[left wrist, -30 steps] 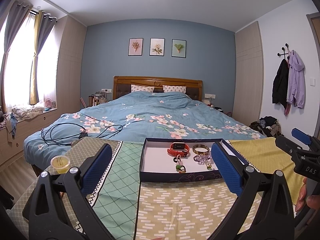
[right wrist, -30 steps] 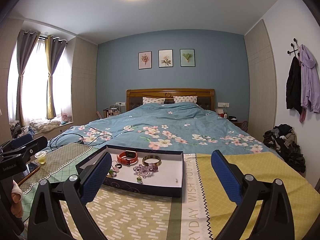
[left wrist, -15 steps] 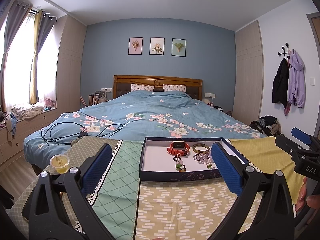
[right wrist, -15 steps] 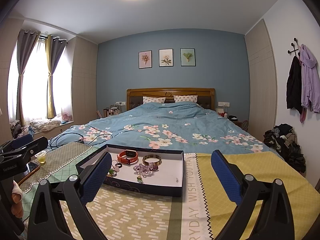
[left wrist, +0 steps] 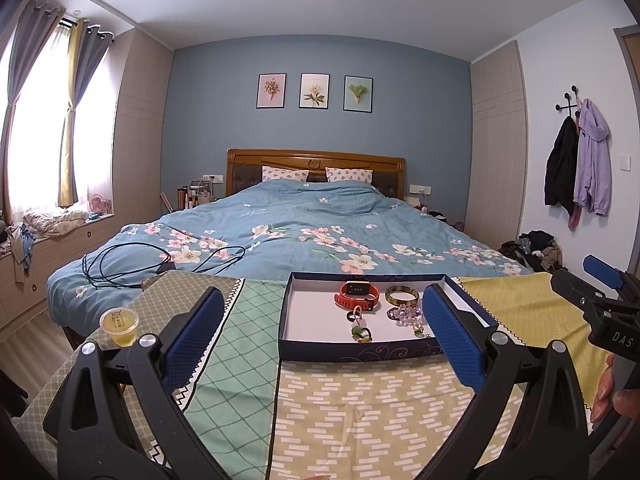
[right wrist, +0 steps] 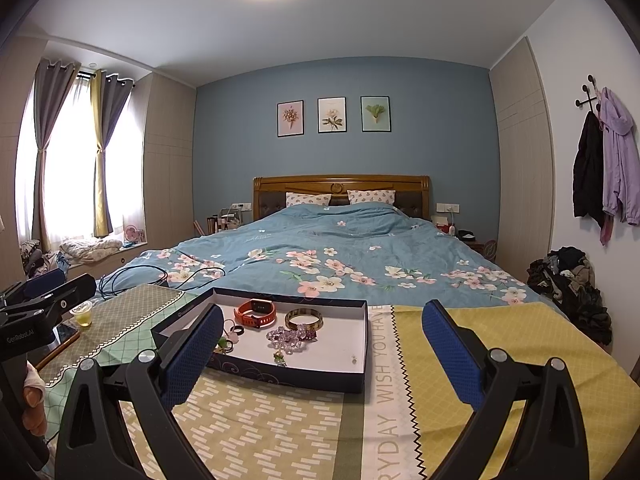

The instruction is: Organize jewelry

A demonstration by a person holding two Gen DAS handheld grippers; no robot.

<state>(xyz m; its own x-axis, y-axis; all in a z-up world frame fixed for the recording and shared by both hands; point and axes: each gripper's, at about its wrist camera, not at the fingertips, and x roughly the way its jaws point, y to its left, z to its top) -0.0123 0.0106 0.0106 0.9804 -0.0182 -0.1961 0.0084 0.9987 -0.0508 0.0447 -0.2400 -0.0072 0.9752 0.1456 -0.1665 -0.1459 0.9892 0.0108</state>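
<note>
A dark blue box [left wrist: 360, 349] with a white floor sits on the patterned cloth; it also shows in the right wrist view [right wrist: 304, 380]. In it lie a red watch [left wrist: 357, 294] [right wrist: 256, 313], a brown bangle [left wrist: 402, 295] [right wrist: 304, 319], a purple bead bracelet [left wrist: 405, 314] [right wrist: 291, 337], small rings [left wrist: 354, 315] and a green charm [left wrist: 361, 334]. My left gripper [left wrist: 320, 336] is open and empty, just short of the box. My right gripper [right wrist: 320, 352] is open and empty, to the right of the left one, also short of the box.
A cup of yellow liquid [left wrist: 119, 325] stands at the table's left edge; a phone [right wrist: 66, 334] lies near it. The bed [left wrist: 300, 236] with cables [left wrist: 132, 264] lies beyond the table. A clothes pile [right wrist: 572, 280] is on the floor at right.
Both grippers have barely drifted; the box sits slightly lower in both views. Nothing was grasped or released.
</note>
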